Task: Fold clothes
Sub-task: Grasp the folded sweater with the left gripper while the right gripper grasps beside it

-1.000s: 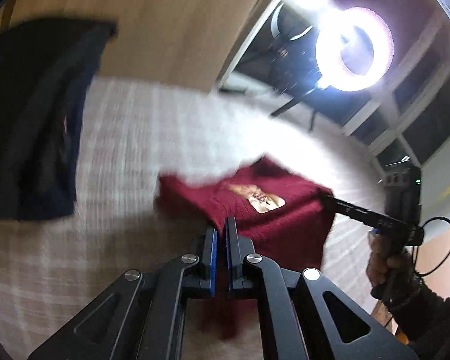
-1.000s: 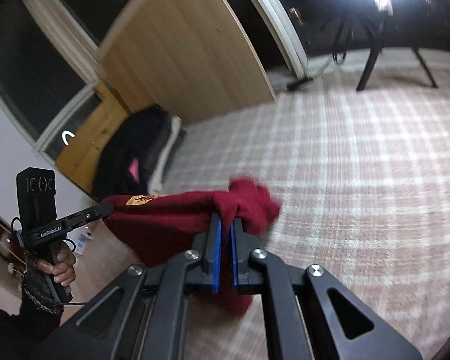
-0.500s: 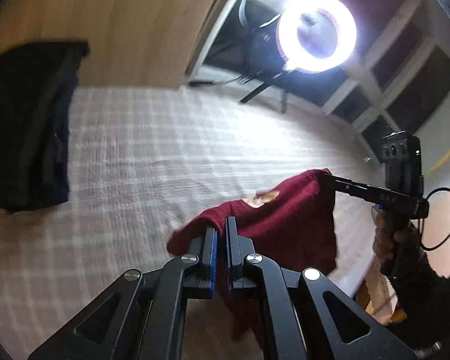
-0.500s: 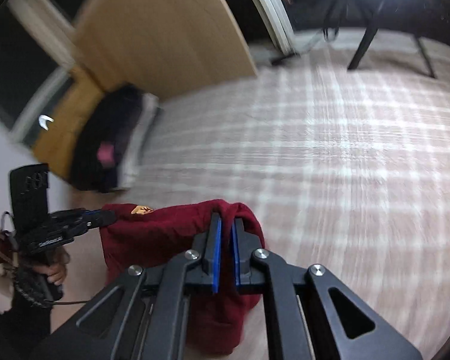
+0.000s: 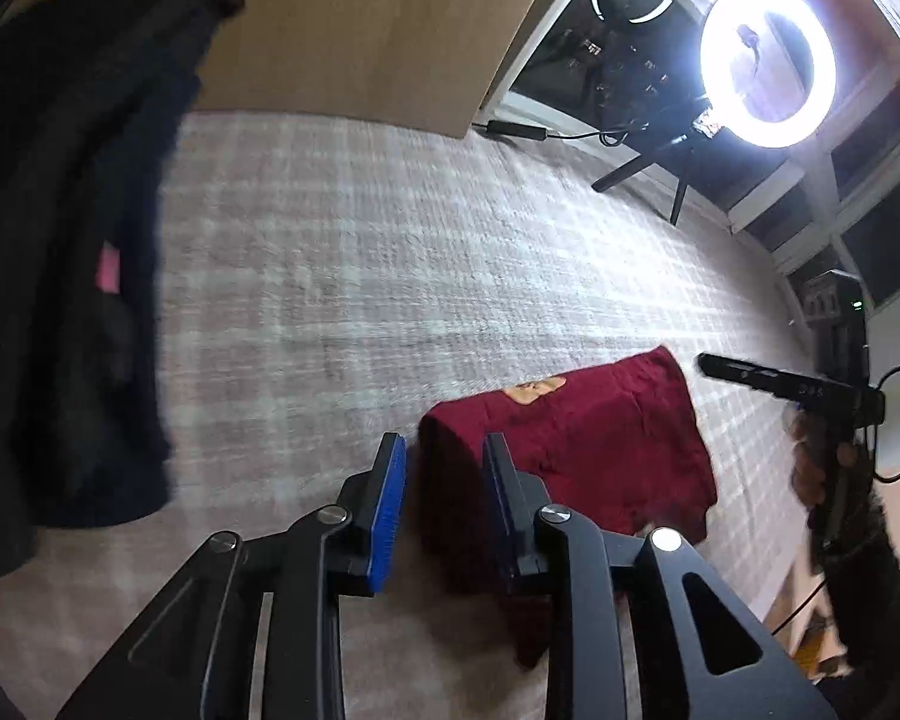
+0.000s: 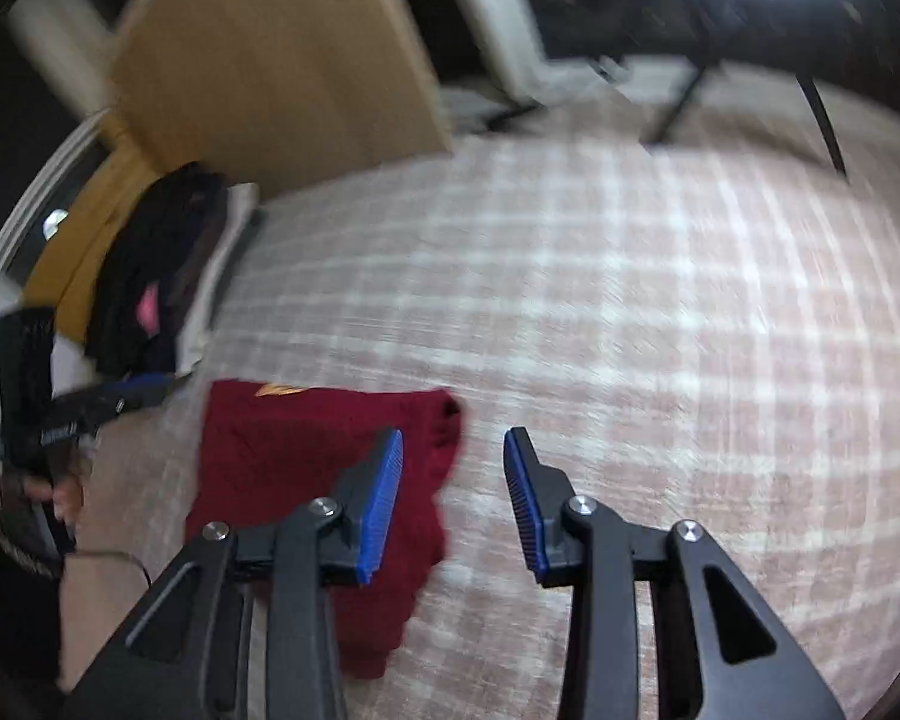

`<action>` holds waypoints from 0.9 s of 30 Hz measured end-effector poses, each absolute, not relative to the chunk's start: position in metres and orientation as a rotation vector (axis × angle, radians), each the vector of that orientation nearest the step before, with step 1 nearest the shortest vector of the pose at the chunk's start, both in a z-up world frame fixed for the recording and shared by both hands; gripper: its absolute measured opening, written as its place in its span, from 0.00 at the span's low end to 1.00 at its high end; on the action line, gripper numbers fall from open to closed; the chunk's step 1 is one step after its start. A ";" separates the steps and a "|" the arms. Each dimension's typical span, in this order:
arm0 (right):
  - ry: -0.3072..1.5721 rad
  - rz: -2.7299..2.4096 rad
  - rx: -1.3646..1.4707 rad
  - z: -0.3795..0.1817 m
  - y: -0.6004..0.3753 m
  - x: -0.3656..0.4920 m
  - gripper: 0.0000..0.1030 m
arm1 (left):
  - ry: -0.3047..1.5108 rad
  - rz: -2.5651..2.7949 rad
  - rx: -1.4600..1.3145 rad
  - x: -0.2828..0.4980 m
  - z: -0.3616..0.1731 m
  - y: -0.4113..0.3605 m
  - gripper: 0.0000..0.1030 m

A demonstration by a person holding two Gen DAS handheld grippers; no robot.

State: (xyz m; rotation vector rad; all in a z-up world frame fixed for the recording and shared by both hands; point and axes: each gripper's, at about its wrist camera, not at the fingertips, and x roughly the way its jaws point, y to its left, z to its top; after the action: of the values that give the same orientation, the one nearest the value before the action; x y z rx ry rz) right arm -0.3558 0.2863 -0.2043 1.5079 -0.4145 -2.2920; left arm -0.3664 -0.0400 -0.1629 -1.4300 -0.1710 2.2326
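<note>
Item: maroon shirt (image 5: pixel 576 450). It lies folded into a compact block on the plaid bedcover (image 5: pixel 360 276), near the edge closest to us. A small gold print shows at its far edge. In the right wrist view the same shirt (image 6: pixel 306 468) lies left of centre, one corner bunched up rather than flat.

Item: left gripper (image 5: pixel 444 498). Its fingers stand moderately apart and hold nothing; the shirt's near left corner shows between them, though we cannot tell whether either pad touches the cloth.

Item: right gripper (image 6: pixel 453 498). Its fingers stand wide and empty, over the shirt's right edge and bare bedcover. In the left wrist view it appears just beside the shirt's far right corner, apart from it.

Item: dark clothes pile (image 5: pixel 66 276), at the far left against the wooden headboard (image 5: pixel 360 30), well apart from the shirt.

Item: ring light (image 5: pixel 768 63) on a stand beyond the bed.

Status, as we judge it: this garment looks folded and released; remaining work is tidying or moving it.

Risks, as we judge them:
- The block sits near the bed's edge; a nudge from either gripper could push it off.
- An open finger may snag the top layer on withdrawal and drag the fold open.
- The bunched corner may spring loose if left unpressed.
- Lifting by a single layer would let the stack unfold.
</note>
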 end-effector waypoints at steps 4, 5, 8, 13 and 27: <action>-0.321 -2.293 1.474 -0.205 0.271 -0.347 0.34 | -0.158 2.143 -1.339 -0.353 -0.154 -0.020 0.24; -0.297 -2.293 1.465 -0.205 0.267 -0.345 0.34 | -0.139 2.102 -1.329 -0.351 -0.156 -0.011 0.24; -0.227 -2.282 1.505 -0.217 0.258 -0.342 0.34 | -0.032 2.074 -1.397 -0.360 -0.187 0.015 0.24; -0.263 -2.298 1.491 -0.210 0.279 -0.331 0.34 | -0.061 2.151 -1.492 -0.387 -0.214 0.004 0.18; -0.175 -2.351 1.402 -0.240 0.280 -0.331 0.58 | -0.003 2.199 -1.484 -0.367 -0.214 0.013 0.52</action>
State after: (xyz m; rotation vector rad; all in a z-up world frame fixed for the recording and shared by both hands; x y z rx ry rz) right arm -0.3313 0.2803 -0.2396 1.4025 -0.1745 -2.3515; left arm -0.3673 0.0127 -0.2145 -1.4838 -0.0026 2.1994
